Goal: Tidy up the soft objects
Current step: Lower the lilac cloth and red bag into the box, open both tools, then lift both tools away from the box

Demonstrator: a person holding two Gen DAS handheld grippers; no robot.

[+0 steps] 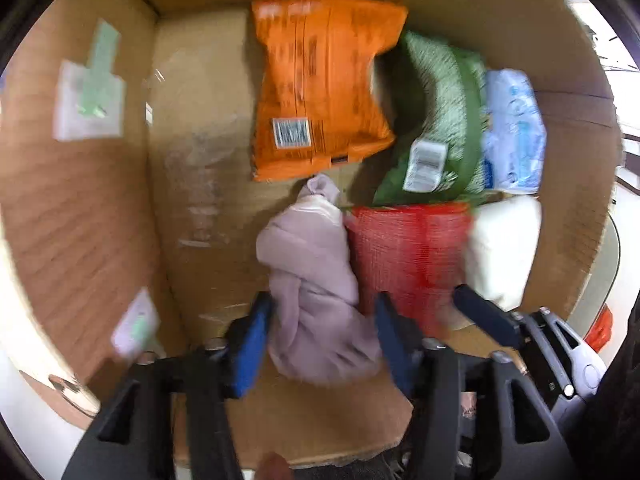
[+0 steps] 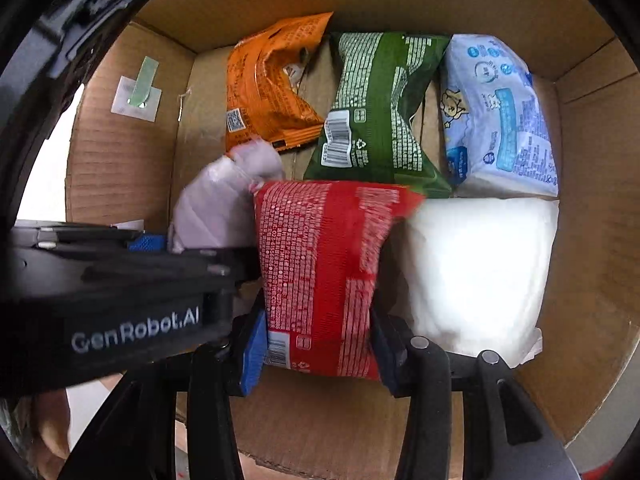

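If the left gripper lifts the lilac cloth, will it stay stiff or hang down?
The lilac cloth looks crumpled and folded, so it would likely droop from the left gripper. It probably is light and should not roll.
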